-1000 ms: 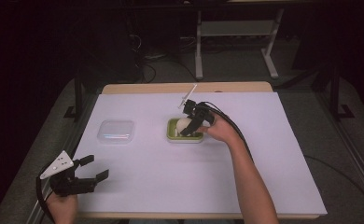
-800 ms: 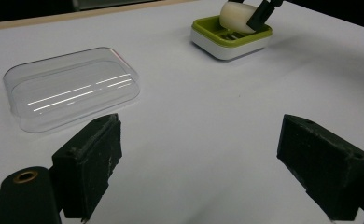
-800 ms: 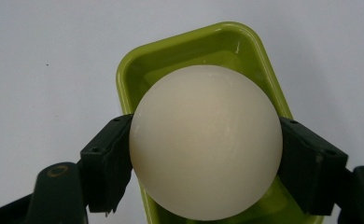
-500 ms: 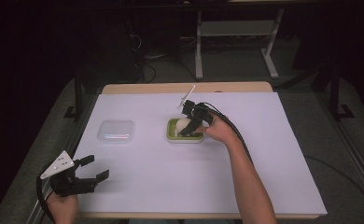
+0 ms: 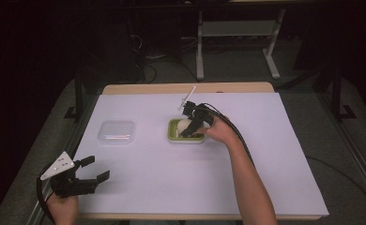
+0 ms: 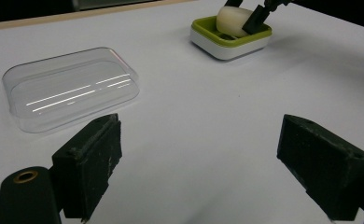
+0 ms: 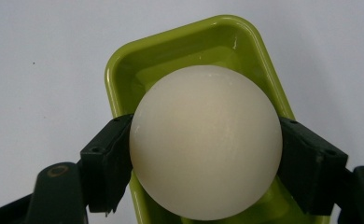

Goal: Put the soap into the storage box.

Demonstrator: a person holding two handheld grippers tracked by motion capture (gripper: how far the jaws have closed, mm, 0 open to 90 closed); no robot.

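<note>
We're looking down on the white-covered counter (image 5: 275, 154), and the right tongs (image 5: 189, 125) are clamped on a pale cream soap bar (image 5: 185, 124), rounded like an egg, right over the green dish (image 5: 175, 138) at mid-counter. From the right gripper view we see both black jaws pressed against the bar's sides, the soap bar (image 7: 206, 142) bulging between them with the green dish (image 7: 124, 65) directly beneath; we can't tell whether it touches the dish floor. Over at the near left corner, the left tongs (image 5: 93, 171) sit spread wide with nothing between them, low over the counter. In the left gripper view a clear plastic lid (image 6: 70, 88) lies flat on the counter, well apart from the dish (image 6: 231, 44).
</note>
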